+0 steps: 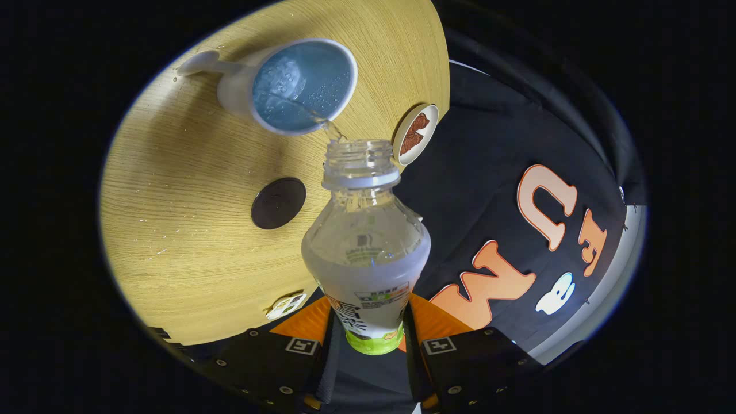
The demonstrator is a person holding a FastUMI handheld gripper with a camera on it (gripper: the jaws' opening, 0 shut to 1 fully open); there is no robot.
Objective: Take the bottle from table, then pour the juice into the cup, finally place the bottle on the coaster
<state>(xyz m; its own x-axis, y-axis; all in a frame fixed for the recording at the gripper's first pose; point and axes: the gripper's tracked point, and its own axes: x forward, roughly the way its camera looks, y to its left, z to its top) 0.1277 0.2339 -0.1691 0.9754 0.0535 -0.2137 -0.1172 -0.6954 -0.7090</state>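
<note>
So the bottle point(366, 241) is up in the air right now, tipped hard toward the cup point(293, 86), with a thin clear stream running out of its open neck over the rim. It's clamped down near its base between the two fingers of the gripper point(368, 339), both pressing its sides, so it's a proper squeeze hold.

My read on handling: it's thin clear plastic with no cap on, so probably light and getting lighter as it drains. It looks squashy too, so a harder squeeze could dent it or push liquid out faster. The label wrap down low seems like the sensible place to hold, less slick than bare plastic. The wide shoulder sits well clear of the fingers, which I'd guess means it could swing a bit on the way back upright.

The cup is white with a bluish inside and a handle point(198, 62) pointing away from the bottle. Liquid and bubbles are already in there.

On the round wooden table point(172, 230) there's a dark round coaster point(278, 203) nearer the gripper than the cup, with nothing sitting on it. A small white disc with a brown picture point(415, 134) sits at the table edge just beside the bottle's neck, and another little printed disc point(286, 306) lies at the near edge. There are droplets on the wood too, so it might be a bit slippery.
</note>
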